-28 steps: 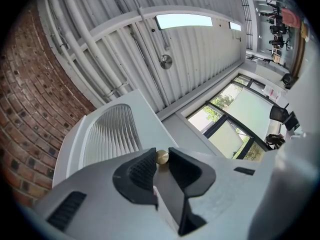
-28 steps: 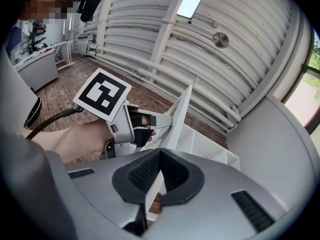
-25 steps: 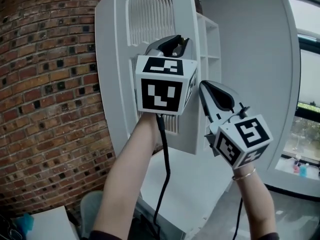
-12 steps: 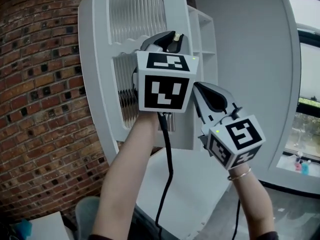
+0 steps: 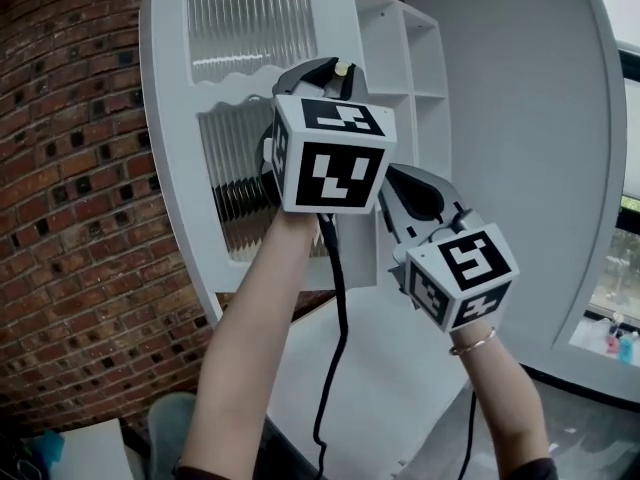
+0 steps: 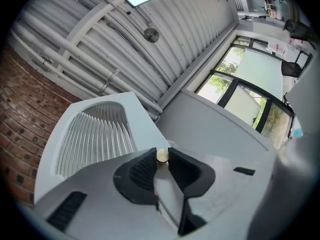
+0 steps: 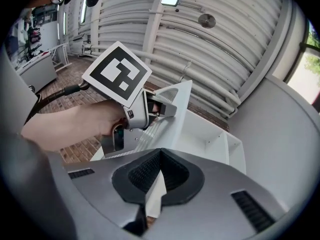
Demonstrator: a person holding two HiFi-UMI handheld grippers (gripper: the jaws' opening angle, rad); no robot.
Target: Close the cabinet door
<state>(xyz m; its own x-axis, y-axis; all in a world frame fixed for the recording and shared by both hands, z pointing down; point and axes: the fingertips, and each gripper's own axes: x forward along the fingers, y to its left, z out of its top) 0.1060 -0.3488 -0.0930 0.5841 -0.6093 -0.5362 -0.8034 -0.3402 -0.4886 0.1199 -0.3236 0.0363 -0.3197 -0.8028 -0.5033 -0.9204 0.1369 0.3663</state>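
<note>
The white cabinet door [image 5: 175, 138] has ribbed glass panels [image 5: 235, 28] and stands open in front of the cabinet's shelves [image 5: 400, 58]. My left gripper [image 5: 335, 68] is shut on the small brass knob [image 6: 162, 155] at the door's right edge, and the pads press it from both sides. In the right gripper view the left gripper [image 7: 156, 104] shows against the door [image 7: 175, 96]. My right gripper [image 5: 395, 178] hangs just right of the door's edge. Its pads [image 7: 145, 171] meet at the tips with nothing held between them.
A brick wall [image 5: 70, 218] runs along the left behind the door. The cabinet's curved white side [image 5: 520, 118] rises at the right, with a window [image 5: 625, 258] beyond it. The left gripper's black cable [image 5: 335, 308] hangs down past my forearm.
The door has swung with the left gripper on its knob, so more of its ribbed face shows. Both grippers have shifted sideways with it, and the right one has sunk a little.
</note>
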